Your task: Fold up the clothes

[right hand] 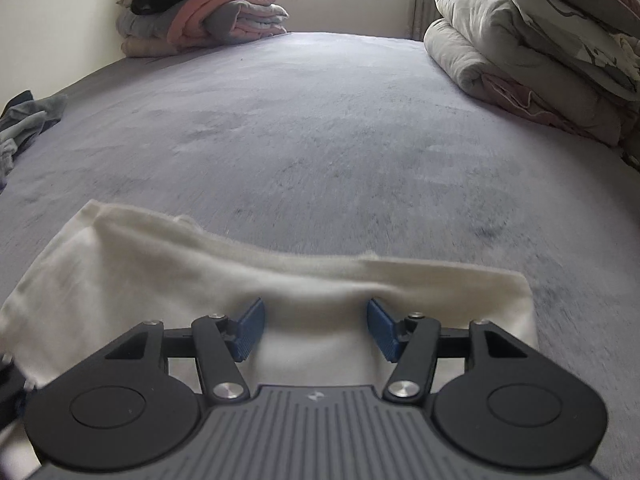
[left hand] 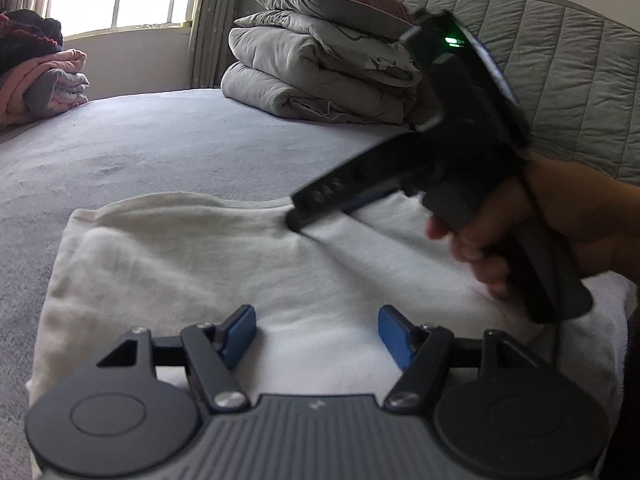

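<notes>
On the bed one white garment lies flat under both grippers, already doubled into a rough rectangle with layered edges along its far side. From the left: the left gripper hovers over the garment's near half, jaws spread with nothing between them, cloth showing in the gap. Ahead and right of those jaws the right gripper, held in a hand, points its tip down at the far folded edge; in that view it is blurred, but its own camera shows the jaws spread and empty, right gripper, with the garment's far edge just ahead of them. By my reading a fold is in hand, or the garment is being smoothed between folds; the pictures fit either a half-folded piece awaiting another fold or a finished one being pressed flat. Any further fold would call for both jaws to pinch an edge at matching points and carry it over evenly, since soft cloth sags and slips. Counted: one white garment, two grippers, one hand in view, one clothes pile far ahead to the left, one stack of quilts far ahead to the right, and a crumpled grey piece at the left edge.
</notes>
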A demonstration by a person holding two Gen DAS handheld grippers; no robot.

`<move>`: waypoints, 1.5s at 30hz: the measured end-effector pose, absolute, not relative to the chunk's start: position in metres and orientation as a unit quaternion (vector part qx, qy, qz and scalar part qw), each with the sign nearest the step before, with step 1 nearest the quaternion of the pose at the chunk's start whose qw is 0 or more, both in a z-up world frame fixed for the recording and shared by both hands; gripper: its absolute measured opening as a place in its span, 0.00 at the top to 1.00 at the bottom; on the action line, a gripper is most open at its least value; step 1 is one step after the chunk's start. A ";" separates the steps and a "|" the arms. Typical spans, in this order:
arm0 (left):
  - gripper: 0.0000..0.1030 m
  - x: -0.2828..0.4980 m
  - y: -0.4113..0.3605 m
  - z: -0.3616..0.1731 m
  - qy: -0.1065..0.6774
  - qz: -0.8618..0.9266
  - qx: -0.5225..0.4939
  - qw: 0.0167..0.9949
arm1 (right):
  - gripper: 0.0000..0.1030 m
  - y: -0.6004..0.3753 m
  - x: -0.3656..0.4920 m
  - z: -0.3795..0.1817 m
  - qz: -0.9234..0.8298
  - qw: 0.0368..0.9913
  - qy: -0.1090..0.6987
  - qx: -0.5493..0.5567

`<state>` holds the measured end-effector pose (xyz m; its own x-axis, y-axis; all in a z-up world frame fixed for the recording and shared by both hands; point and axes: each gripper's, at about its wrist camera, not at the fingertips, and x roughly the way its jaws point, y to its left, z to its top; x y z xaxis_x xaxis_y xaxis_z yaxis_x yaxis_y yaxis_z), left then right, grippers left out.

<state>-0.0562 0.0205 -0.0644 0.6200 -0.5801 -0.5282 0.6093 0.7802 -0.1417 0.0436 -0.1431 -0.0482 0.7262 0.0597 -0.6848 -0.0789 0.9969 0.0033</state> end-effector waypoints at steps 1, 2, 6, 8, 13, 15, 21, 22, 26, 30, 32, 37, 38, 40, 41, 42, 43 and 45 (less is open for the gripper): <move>0.33 -0.056 0.021 -0.064 0.285 -0.331 0.025 0.899 | 0.41 -0.142 0.048 -0.048 0.038 0.930 0.366 -0.014; 0.33 -0.057 0.021 -0.064 0.285 -0.332 0.024 0.899 | 0.41 -0.142 0.051 -0.047 0.039 0.931 0.364 -0.014; 0.33 -0.057 0.029 -0.060 0.283 -0.332 0.021 0.900 | 0.42 -0.146 0.056 -0.045 0.048 0.934 0.353 -0.008; 0.33 -0.058 0.037 -0.056 0.278 -0.330 0.023 0.902 | 0.42 -0.146 0.051 -0.038 0.056 0.934 0.352 -0.008; 0.33 -0.061 0.057 -0.046 0.265 -0.325 0.030 0.907 | 0.42 -0.134 0.025 -0.009 0.113 0.933 0.340 0.000; 0.33 -0.060 0.070 -0.047 0.265 -0.320 0.028 0.909 | 0.42 -0.127 0.019 -0.006 0.142 0.927 0.348 0.014; 0.33 -0.053 0.100 -0.059 0.276 -0.312 -0.019 0.909 | 0.43 -0.094 0.018 -0.021 0.196 0.901 0.388 0.020; 0.33 -0.052 0.105 -0.061 0.278 -0.310 -0.027 0.909 | 0.43 -0.087 0.019 -0.024 0.198 0.899 0.391 0.014; 0.32 -0.052 0.107 -0.063 0.280 -0.312 -0.028 0.907 | 0.43 -0.064 0.028 -0.036 0.202 0.895 0.397 -0.003; 0.31 -0.050 0.106 -0.064 0.283 -0.314 -0.030 0.906 | 0.43 -0.050 0.037 -0.040 0.194 0.900 0.390 -0.014; 0.31 -0.051 0.108 -0.064 0.284 -0.315 -0.033 0.905 | 0.43 -0.047 0.041 -0.041 0.192 0.902 0.387 -0.021; 0.31 -0.052 0.110 -0.064 0.284 -0.315 -0.034 0.905 | 0.43 -0.039 0.055 -0.040 0.185 0.904 0.385 -0.030; 0.31 -0.052 0.110 -0.064 0.284 -0.315 -0.034 0.905 | 0.43 -0.037 0.058 -0.040 0.184 0.904 0.385 -0.031; 0.31 -0.052 0.110 -0.064 0.284 -0.315 -0.034 0.905 | 0.43 -0.033 0.065 -0.040 0.183 0.904 0.385 -0.030; 0.31 -0.052 0.110 -0.063 0.284 -0.315 -0.035 0.905 | 0.43 -0.031 0.068 -0.039 0.182 0.904 0.385 -0.029; 0.31 -0.052 0.110 -0.063 0.284 -0.315 -0.035 0.905 | 0.43 -0.029 0.071 -0.039 0.181 0.905 0.385 -0.030; 0.31 -0.052 0.110 -0.063 0.284 -0.315 -0.035 0.905 | 0.43 -0.026 0.074 -0.039 0.179 0.905 0.384 -0.031; 0.31 -0.052 0.110 -0.062 0.284 -0.315 -0.036 0.905 | 0.43 -0.022 0.079 -0.039 0.177 0.906 0.383 -0.033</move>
